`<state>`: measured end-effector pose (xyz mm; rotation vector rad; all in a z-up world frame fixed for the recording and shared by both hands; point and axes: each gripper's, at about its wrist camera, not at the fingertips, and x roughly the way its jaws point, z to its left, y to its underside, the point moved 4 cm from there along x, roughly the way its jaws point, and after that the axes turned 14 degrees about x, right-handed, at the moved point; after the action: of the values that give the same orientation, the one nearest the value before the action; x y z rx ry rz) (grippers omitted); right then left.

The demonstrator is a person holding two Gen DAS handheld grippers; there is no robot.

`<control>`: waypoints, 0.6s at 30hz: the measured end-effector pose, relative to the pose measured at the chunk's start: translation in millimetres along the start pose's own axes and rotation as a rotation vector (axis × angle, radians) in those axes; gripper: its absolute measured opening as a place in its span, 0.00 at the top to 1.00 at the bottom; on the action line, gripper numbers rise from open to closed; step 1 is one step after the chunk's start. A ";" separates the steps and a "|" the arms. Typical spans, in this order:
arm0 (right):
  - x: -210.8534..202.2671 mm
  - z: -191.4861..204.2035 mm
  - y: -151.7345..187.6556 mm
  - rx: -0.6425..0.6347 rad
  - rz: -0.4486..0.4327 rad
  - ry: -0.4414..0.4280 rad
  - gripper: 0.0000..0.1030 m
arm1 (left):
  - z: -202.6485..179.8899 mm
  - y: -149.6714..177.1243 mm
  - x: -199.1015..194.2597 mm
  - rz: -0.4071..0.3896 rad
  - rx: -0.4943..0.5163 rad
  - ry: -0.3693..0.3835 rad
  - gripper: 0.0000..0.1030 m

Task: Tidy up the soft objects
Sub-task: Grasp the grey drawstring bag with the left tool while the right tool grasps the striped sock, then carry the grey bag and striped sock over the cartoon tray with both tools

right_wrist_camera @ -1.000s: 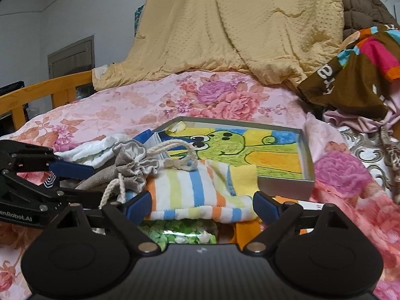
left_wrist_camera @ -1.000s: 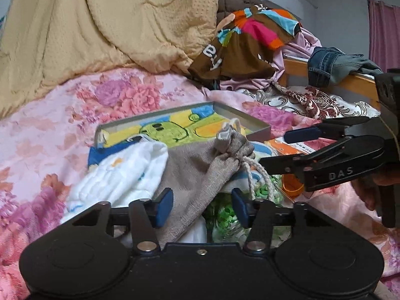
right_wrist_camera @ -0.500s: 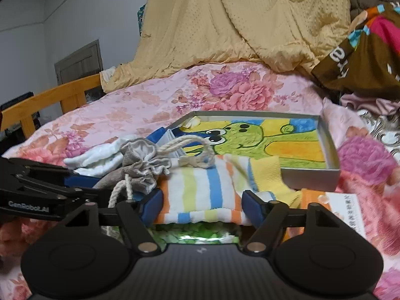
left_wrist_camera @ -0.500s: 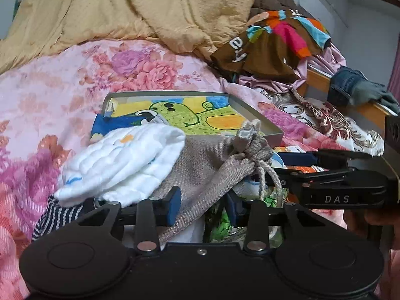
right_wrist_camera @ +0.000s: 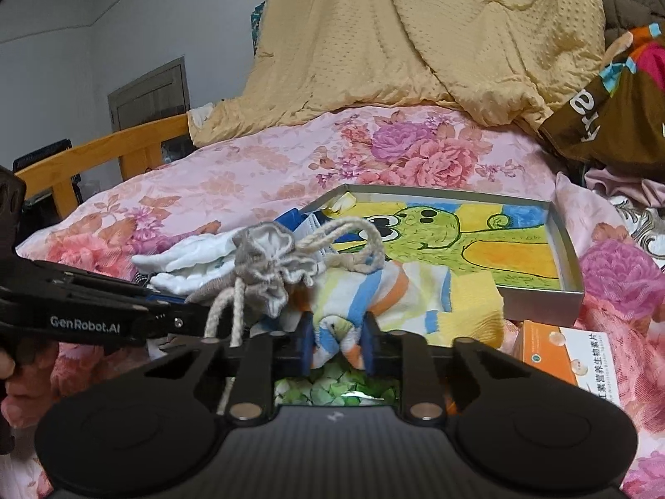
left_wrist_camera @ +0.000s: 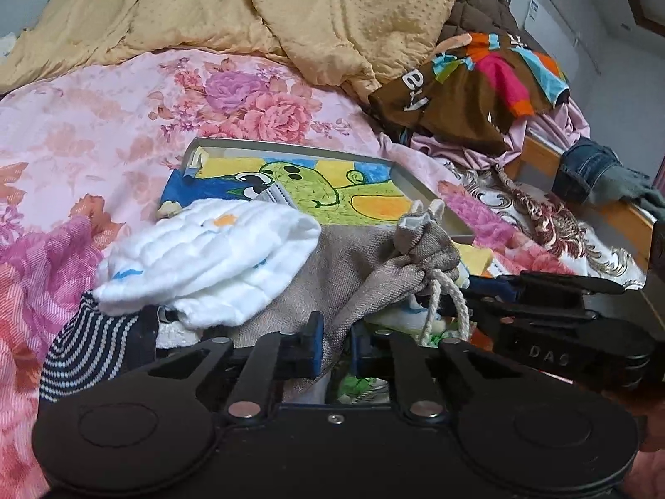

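Left tool (left_wrist_camera: 332,347) pinches the grey drawstring pouch (left_wrist_camera: 365,274) by its limp bottom corner; right tool (right_wrist_camera: 336,345) has its pads pressed onto a fold of the striped cloth (right_wrist_camera: 374,291). Both lie in the heap at the near edge of the tray (right_wrist_camera: 561,233), on the bed. Soft, light stuff: likely to sag, so grip bunched fabric. Only the left view shows the white towel (left_wrist_camera: 208,258) overlapping the pouch; only the right shows its cord loop (right_wrist_camera: 349,245).

Bed with pink floral sheet (left_wrist_camera: 104,124), filling the frame's left and centre. Directly on it: shallow grey tray (right_wrist_camera: 569,249) at centre, yellow quilt (left_wrist_camera: 249,8) across the top, clothes heap (left_wrist_camera: 478,91) upper right.
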<state>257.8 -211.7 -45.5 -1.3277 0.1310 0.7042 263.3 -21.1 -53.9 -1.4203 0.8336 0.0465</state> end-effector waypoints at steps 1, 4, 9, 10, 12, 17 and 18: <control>-1.6 1.2 0.7 -0.011 -0.002 0.011 0.81 | -2.0 0.0 -2.3 -0.003 0.003 -0.003 0.89; -9.9 4.1 3.0 -0.030 -0.004 0.042 0.82 | -8.7 0.6 -10.3 -0.012 0.009 -0.017 0.90; -35.2 3.1 3.8 -0.048 -0.040 0.080 0.82 | -17.5 1.5 -30.5 -0.033 -0.022 -0.024 0.92; -40.2 3.0 3.0 -0.046 -0.051 0.083 0.82 | -19.5 1.7 -34.7 -0.039 -0.027 -0.024 0.93; -50.1 2.7 1.2 -0.043 -0.073 0.087 0.82 | -24.1 1.1 -43.6 -0.053 -0.036 -0.030 0.93; -75.1 5.8 -0.9 -0.049 -0.130 0.090 0.83 | -37.0 1.5 -66.2 -0.090 -0.054 -0.032 0.94; -79.6 7.0 -1.7 -0.053 -0.140 0.090 0.83 | -40.1 2.1 -70.5 -0.095 -0.055 -0.030 0.94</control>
<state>193.8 -236.8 -4.6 -1.4052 0.0913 0.5324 192.1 -24.7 -15.2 -1.5060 0.7441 0.0184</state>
